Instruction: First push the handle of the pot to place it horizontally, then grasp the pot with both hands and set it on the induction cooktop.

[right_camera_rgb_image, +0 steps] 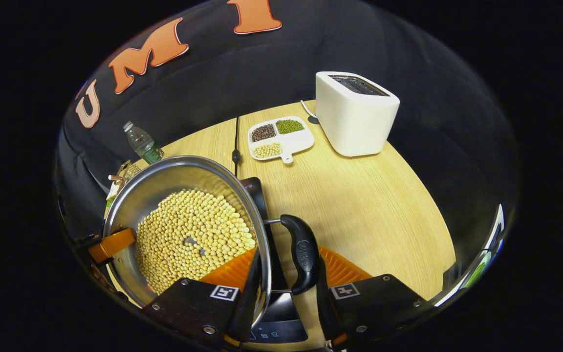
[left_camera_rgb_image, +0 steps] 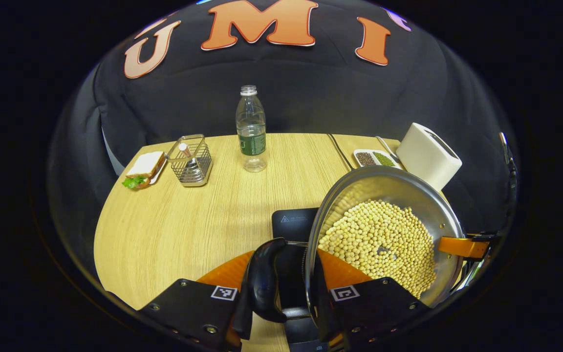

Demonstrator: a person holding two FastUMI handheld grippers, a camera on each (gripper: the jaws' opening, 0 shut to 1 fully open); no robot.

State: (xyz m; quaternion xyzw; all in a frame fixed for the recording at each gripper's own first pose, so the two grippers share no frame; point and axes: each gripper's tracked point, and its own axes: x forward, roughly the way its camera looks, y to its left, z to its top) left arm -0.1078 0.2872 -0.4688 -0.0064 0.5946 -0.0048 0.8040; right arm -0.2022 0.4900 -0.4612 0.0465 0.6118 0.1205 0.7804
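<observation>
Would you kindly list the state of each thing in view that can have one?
pot: lidless, full of pale beans, held above the cooktop
left gripper: shut on the pot's side handle
right gripper: shut on the opposite side handle
induction cooktop: bare, no pot on it yet
bottle: upright, capped
toaster: slots empty

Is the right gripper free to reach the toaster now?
Probably not. The right gripper is shut on the pot, one finger inside the rim and one outside by the handle. The table toward the toaster lies bare.
</observation>
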